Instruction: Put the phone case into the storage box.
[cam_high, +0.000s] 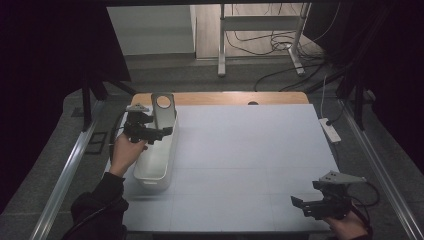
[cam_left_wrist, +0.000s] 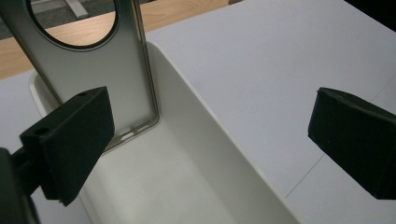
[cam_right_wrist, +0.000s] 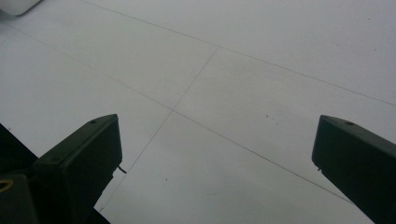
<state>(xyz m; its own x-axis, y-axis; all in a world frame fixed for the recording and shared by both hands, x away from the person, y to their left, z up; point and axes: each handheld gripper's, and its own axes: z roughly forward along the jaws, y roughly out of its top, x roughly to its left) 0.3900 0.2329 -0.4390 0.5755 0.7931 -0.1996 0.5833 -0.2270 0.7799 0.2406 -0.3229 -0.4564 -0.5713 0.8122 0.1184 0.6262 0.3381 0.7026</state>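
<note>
A long white bin (cam_high: 159, 165) lies at the table's left side. A grey metal plate (cam_high: 163, 112) with a round hole near its top stands tilted inside the bin's far end, leaning on the wall. My left gripper (cam_high: 159, 134) hovers over the bin just in front of the plate, open, nothing between its pads. In the left gripper view the metal plate (cam_left_wrist: 105, 74) rises behind the left pad (cam_left_wrist: 74, 140), apart from it, with the bin's rim (cam_left_wrist: 219, 135) running between the jaws. My right gripper (cam_high: 304, 206) rests low at the front right, open over bare table.
The table top (cam_high: 250, 150) is a pale sheet with a wooden strip (cam_high: 235, 98) along the far edge. A white power strip (cam_high: 330, 130) lies off the right edge. Metal rails run along both sides, and cables and a stand's legs (cam_high: 260, 45) lie on the floor beyond.
</note>
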